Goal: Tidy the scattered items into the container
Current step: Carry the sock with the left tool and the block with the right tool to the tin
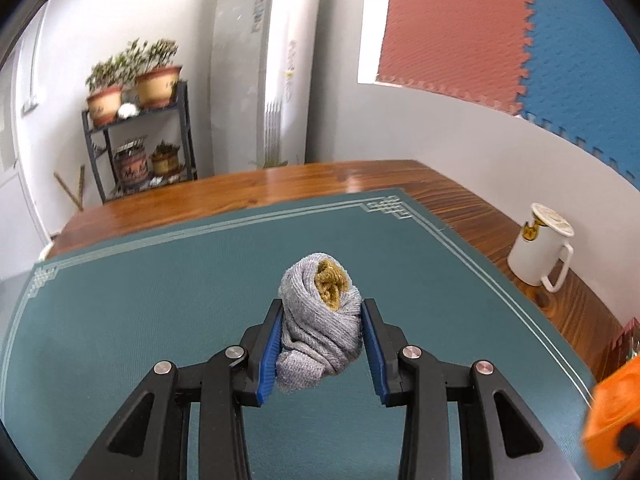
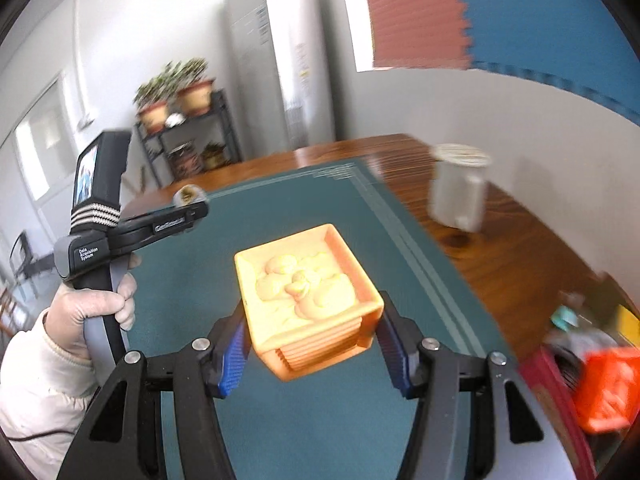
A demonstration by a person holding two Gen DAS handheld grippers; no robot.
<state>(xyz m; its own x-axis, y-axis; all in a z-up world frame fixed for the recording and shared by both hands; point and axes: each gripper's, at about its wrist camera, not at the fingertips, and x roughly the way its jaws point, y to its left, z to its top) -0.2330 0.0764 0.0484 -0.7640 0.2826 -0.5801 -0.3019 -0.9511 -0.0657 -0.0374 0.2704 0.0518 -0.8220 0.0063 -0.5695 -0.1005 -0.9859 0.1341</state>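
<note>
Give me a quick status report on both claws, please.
Left claw shut on rolled grey sock. Right claw shut on orange box. Both above green mat, path unobstructed.

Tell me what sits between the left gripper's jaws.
In the left wrist view, a rolled grey sock bundle with a mustard-coloured core sits between the left gripper jaws, pinched from both sides above the green mat.

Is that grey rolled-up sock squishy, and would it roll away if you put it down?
Probably squishy: the grey sock bundle is soft knit, and it seems to bulge where the left claw pinches it. It looks light. Being lumpy with a loose end hanging, it would likely flop and stay put rather than roll far.
</note>
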